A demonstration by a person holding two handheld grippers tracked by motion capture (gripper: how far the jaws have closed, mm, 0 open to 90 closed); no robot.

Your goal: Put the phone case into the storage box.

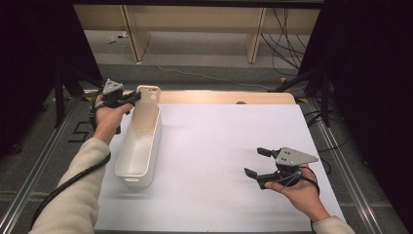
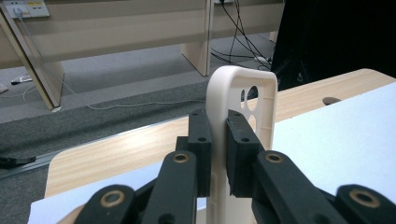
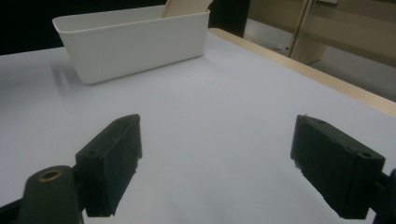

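- The worktop [image 1: 229,161] carries a white sheet, on which one white bin [image 1: 139,146] stands at the person's left side. The bin's long axis runs away from the person, front to back.
- The bin holds the lower end of a cream phone case [image 1: 147,105]. No other content is visible inside; in the right gripper view the near wall [image 3: 135,44] hides the bin's floor.
- The phone case stands nearly upright at the bin's far end, long axis close to vertical. Its camera cut-out [image 2: 250,95] is at the top, above the rim.
- The left hand-held gripper [image 1: 131,100] pinches the phone case by its side edge. In the left gripper view both pads [image 2: 201,140] press flat against the case wall.
- Judgement: the case sits directly above the bin's far end, so the coming move is a short descent or tilt along the bin's length, then a release.
- The right hand-held gripper [image 1: 257,162] is held at the worktop's right, well apart from the bin. Its jaws are spread wide, with nothing between them.
- The left hand-held gripper is by far the nearer to the bin.
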